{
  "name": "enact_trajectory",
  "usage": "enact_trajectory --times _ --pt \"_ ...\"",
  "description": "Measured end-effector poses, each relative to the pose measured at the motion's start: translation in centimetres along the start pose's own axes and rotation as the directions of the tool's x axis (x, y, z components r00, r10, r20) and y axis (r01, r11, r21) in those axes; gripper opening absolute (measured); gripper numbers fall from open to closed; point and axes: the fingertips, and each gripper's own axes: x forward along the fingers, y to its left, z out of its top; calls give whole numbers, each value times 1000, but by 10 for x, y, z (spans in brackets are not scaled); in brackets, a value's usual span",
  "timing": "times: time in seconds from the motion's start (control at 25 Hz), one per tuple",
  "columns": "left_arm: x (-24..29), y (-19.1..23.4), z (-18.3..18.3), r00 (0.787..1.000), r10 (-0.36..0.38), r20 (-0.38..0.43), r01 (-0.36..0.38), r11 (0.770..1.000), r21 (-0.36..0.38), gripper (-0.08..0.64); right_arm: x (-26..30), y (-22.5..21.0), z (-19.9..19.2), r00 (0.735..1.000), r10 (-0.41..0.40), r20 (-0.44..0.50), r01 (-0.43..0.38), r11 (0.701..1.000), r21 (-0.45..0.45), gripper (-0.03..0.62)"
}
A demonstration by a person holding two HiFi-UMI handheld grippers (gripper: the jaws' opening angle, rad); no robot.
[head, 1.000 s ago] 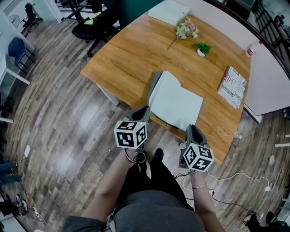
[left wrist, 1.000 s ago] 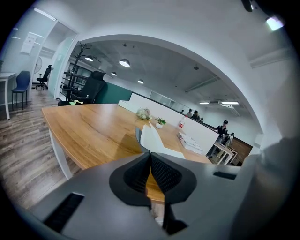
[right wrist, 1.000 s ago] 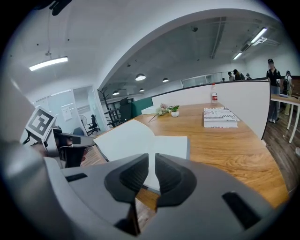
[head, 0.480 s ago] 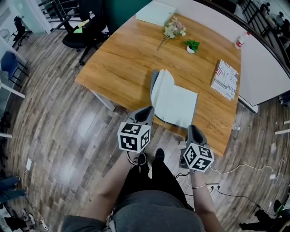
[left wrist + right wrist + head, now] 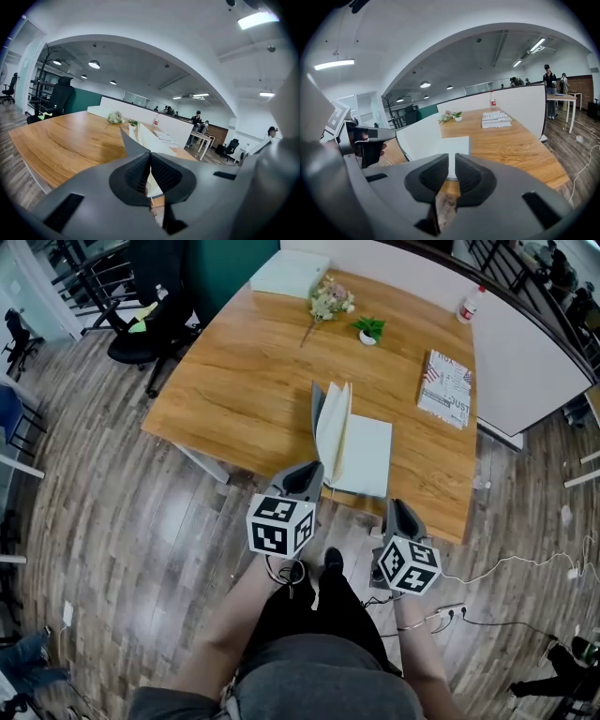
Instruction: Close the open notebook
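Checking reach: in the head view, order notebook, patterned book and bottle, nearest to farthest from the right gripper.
1. notebook, just ahead of the right gripper
2. patterned book, right side, mid-table
3. bottle, far right edge

We are logging: notebook (image 5: 361,451) lying at table (image 5: 244,381) near edge | book (image 5: 447,388) lying to its right | flowers (image 5: 326,302), plant (image 5: 368,329), box (image 5: 291,273) sitting behind.

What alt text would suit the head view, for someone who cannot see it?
Seen from above, a white-paged notebook lies half closed on a wooden table, its grey-covered left half upright, pinched at the near edge by the left gripper. The right gripper hangs empty, jaws together, at the table's near edge. A patterned book lies farther back.
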Motion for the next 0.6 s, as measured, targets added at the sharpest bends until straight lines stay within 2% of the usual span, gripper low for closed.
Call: enact_trajectory --times 0.6 --pt "20 -51 -4 990 -136 -34 138 988 72 27 -37 -28 -15 993 -119 22 117 991 65 48"
